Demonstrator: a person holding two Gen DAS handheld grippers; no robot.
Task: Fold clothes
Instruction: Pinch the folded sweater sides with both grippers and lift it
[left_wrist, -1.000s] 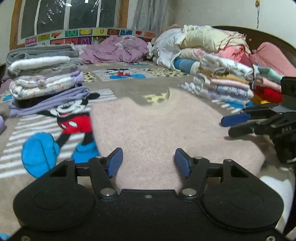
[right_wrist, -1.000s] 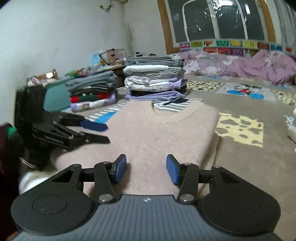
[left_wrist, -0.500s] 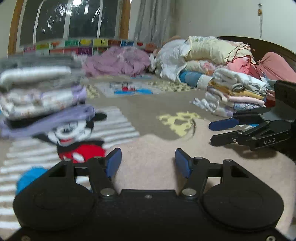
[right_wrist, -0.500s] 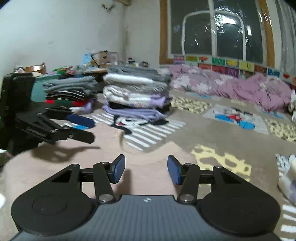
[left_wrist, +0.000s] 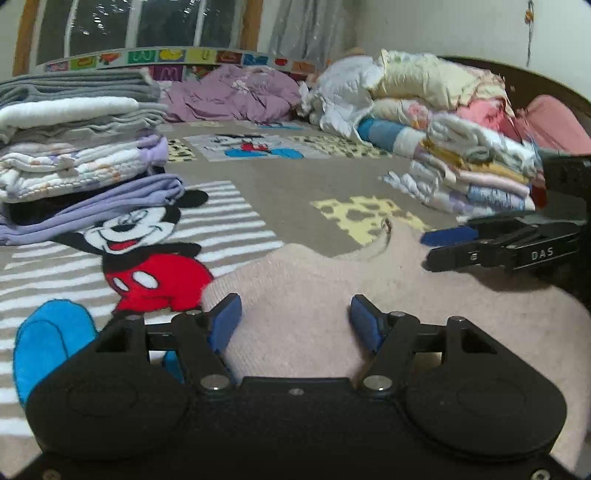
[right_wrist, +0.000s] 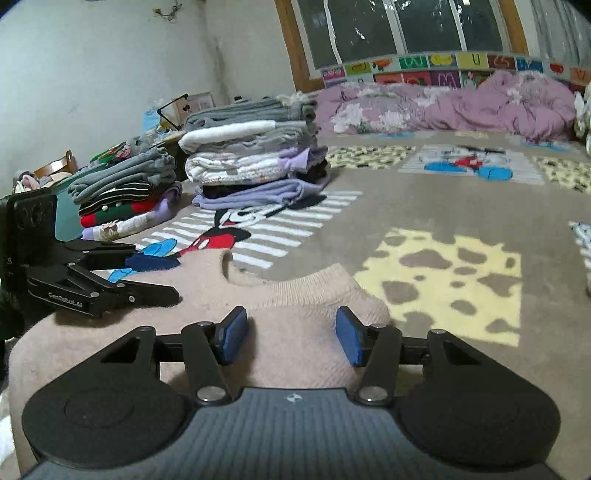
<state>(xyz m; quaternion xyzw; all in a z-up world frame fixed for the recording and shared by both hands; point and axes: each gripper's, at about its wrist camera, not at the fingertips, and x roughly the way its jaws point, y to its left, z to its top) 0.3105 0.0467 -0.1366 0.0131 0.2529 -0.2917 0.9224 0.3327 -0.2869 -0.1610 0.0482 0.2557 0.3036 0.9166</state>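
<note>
1. Pink sweater lies flat on the Mickey blanket, neckline toward the window end of the bed, hem end toward the cameras. Its long axis probably runs from the cameras toward the neckline, but the near end is cut off by the gripper bodies, so full length can't be judged.
2. Left gripper: jaws spread wide, nothing between the blue pads, low over the sweater's left side. Whether the tips touch the knit can't be told.
3. Right gripper: jaws wide too, empty, low over the sweater's right shoulder area, just behind the folded shoulder edge.
4. Left wrist view only: Mickey print just left of the sweater; mixed pastel pile right of the sweater near the headboard; right gripper seen side-on over the sweater's right part, fingers apart.
5. Right wrist view only: second stack of grey, striped and red clothes far left of the sweater by the wall; yellow cheese patch right of the sweater; left gripper side-on, fingers apart above the sweater's left edge.
6. Both views: folded stack beyond the sweater's left corner; purple bedding under the window.
</note>
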